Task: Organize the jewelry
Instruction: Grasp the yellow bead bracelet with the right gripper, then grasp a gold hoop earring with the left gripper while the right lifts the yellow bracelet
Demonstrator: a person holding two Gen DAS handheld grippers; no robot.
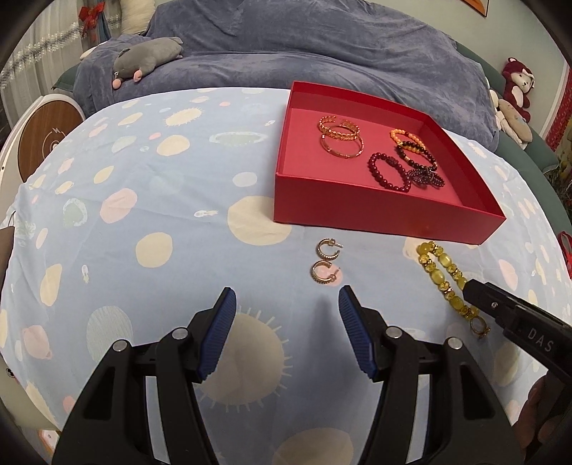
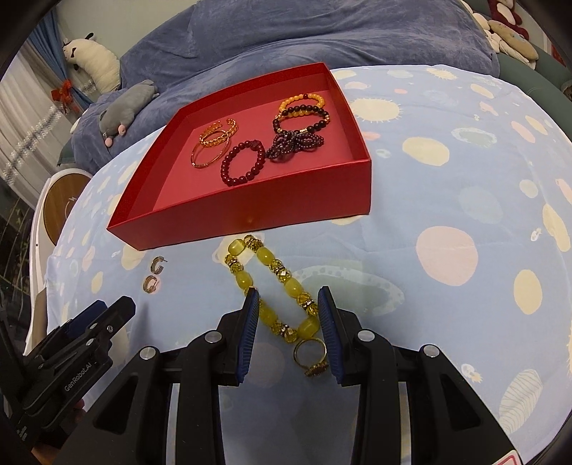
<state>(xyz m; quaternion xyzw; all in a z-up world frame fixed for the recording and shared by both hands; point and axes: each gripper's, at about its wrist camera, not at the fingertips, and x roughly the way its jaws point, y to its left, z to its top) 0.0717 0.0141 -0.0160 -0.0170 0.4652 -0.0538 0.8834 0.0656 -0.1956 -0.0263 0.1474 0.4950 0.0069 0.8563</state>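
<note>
A red open box on the patterned cloth holds gold bangles, a dark red bead bracelet and other bead bracelets. A yellow bead bracelet and a gold ring lie in front of it. My right gripper is open, its jaws on either side of the bracelet's near end and the ring. Two gold hoop earrings lie just ahead of my open, empty left gripper.
The table wears a light blue cloth with round spots. Behind it is a blue-covered sofa with a grey plush toy. A round wooden object stands at the left.
</note>
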